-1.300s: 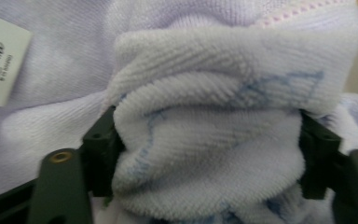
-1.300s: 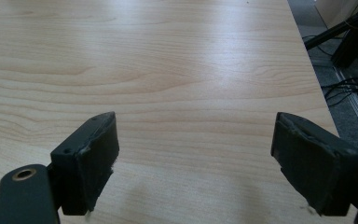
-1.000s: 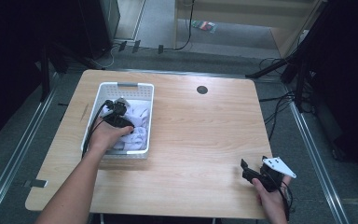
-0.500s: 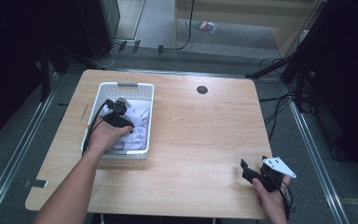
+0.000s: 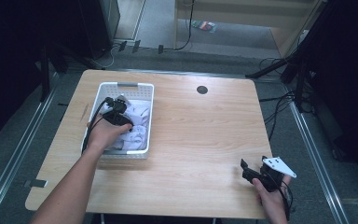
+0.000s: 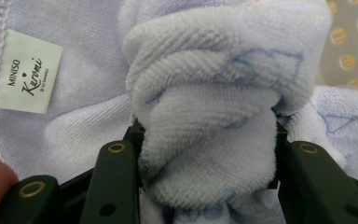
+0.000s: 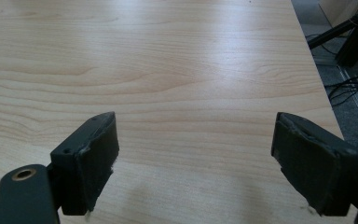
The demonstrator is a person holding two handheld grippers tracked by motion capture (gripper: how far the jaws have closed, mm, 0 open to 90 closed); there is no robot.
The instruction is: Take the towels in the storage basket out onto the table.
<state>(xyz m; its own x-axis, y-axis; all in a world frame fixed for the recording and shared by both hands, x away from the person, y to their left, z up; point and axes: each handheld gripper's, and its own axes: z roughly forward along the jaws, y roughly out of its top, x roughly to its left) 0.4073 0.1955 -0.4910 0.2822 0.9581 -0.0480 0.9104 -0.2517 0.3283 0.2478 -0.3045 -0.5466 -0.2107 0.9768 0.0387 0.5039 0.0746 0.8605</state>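
A pale lilac terry towel (image 5: 139,125) with blue line drawings lies bunched in a white perforated basket (image 5: 127,85) on the left half of the table. My left gripper (image 5: 128,128) reaches down into the basket. In the left gripper view a thick fold of the towel (image 6: 214,93) is squeezed between the pads of the left gripper (image 6: 207,154); the jaws have just been closing on it. My right gripper (image 5: 244,168) rests low at the table's near right corner. In the right gripper view it (image 7: 196,163) stands open, with only bare wood between its jaws.
The wooden table (image 5: 205,130) has a round black cable hole (image 5: 202,89) near its far edge. A white sewn label (image 6: 27,71) sits on the towel's hem. Cables and dark stands (image 5: 289,70) crowd the floor to the right.
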